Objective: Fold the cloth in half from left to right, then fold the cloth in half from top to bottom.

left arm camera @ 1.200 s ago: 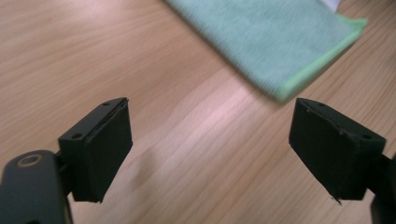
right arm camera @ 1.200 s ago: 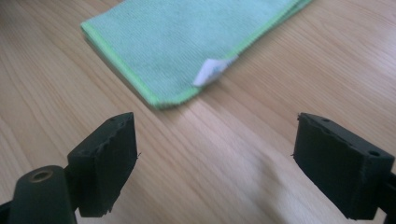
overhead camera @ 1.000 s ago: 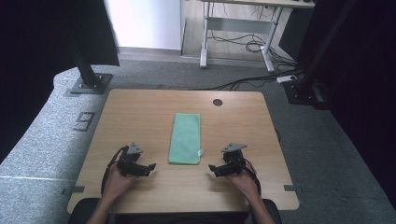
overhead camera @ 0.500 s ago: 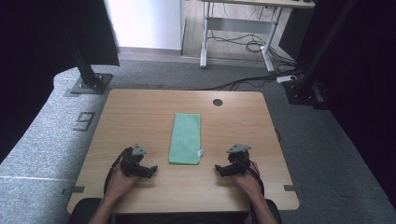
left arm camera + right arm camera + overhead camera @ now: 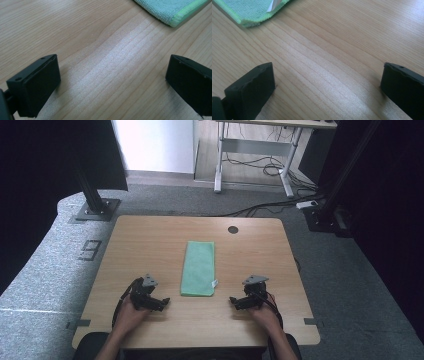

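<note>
A folded green cloth (image 5: 198, 269) lies flat in the middle of the wooden table (image 5: 150, 240), its long side running away from me. A white tag (image 5: 214, 283) shows at its near right corner. My left gripper (image 5: 162, 301) rests on the table left of the cloth's near end. Its jaws have just been opening and stand open (image 5: 112, 82), with bare wood between them and the cloth's corner (image 5: 172, 8) ahead. My right gripper (image 5: 235, 301) rests to the right of the cloth, also open (image 5: 327, 85) over bare wood, with the cloth's tagged corner (image 5: 249, 10) ahead.
A round cable hole (image 5: 233, 229) sits near the table's far edge. Black stand bases (image 5: 95, 210) and cables lie on the grey floor beyond the table. A white desk frame (image 5: 250, 150) stands farther back.
Both hands have shifted only slightly near the front edge. The cloth lies as before.
</note>
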